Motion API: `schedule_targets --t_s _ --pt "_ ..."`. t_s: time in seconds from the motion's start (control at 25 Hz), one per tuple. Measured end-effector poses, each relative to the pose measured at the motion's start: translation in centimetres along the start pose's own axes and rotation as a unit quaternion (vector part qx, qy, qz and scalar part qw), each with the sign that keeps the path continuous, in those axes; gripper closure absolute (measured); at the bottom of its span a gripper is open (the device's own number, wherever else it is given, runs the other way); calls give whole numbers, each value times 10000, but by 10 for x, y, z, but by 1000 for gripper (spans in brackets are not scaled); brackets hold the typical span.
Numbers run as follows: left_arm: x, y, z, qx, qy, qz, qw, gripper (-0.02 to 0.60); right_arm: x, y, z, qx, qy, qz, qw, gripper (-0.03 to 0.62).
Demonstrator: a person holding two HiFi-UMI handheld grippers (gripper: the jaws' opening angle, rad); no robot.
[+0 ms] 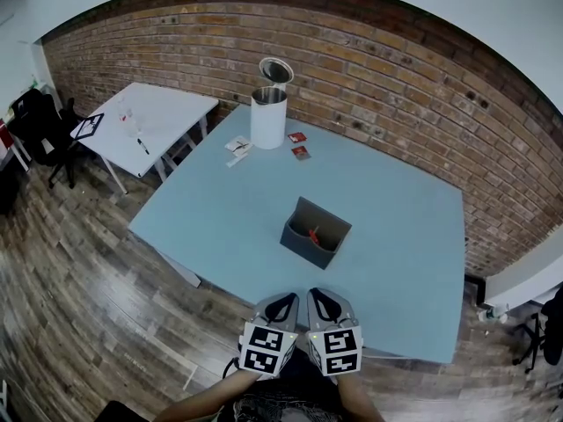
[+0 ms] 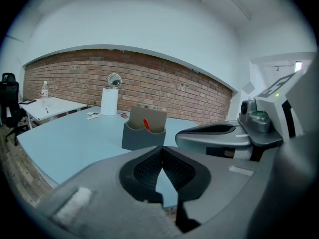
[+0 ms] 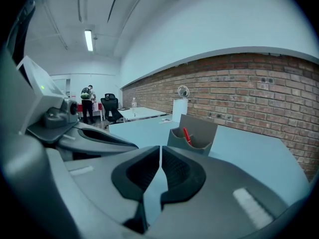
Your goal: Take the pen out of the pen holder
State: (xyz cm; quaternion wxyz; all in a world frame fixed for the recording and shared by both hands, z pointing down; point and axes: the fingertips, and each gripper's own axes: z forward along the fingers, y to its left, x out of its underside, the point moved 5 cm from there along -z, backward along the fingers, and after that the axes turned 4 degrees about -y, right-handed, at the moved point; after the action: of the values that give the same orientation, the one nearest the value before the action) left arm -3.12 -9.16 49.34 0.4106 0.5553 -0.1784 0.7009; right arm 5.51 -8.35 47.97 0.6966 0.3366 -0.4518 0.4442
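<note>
Both claws first, since they're right under my nose. My left claw (image 2: 162, 158) is clenched, jaws pressed together at the tips with nothing between them. The right claw (image 3: 160, 158) is the same deal, closed up and empty. They sit just beside each other at the near edge of the table (image 1: 220, 209), tips pointing away from me, with the marker cubes (image 1: 266, 350) facing up at the head camera.

Straight ahead of both tips, well apart from them, is the pen holder (image 1: 303, 246). It's a dark grey open-top box with a taller back panel, sitting at an angle around the middle of the pale blue tabletop. The red pen (image 1: 313, 235) is inside it, leaning, and its top shows over the front wall in both claw views. Neither claw is touching the holder or the pen.

Further out, at the far edge of the table, there's a white cylinder bin (image 1: 268, 117) with its round lid tipped up. On the near side of it are some white paper scraps (image 1: 237, 148) to the left and two little red packets (image 1: 302, 153) to the right.

Off to the far left is a separate white table (image 1: 167, 112) with a black chair (image 1: 40, 121) near it. A brick wall (image 1: 396, 69) runs along the far side, and there's a wood floor (image 1: 70, 280) underneath.
</note>
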Motion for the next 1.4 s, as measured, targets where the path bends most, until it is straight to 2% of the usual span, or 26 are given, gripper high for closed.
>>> schedule_targets --t_s 0.72,1.4 --pt "-26 14 61 -273 15 -7 9996 581 -16 -47 55 -251 -29 -241 9994 579" --pt "-31 35 81 -505 228 -38 9985 581 -20 -66 105 -331 137 -429 9984 525"
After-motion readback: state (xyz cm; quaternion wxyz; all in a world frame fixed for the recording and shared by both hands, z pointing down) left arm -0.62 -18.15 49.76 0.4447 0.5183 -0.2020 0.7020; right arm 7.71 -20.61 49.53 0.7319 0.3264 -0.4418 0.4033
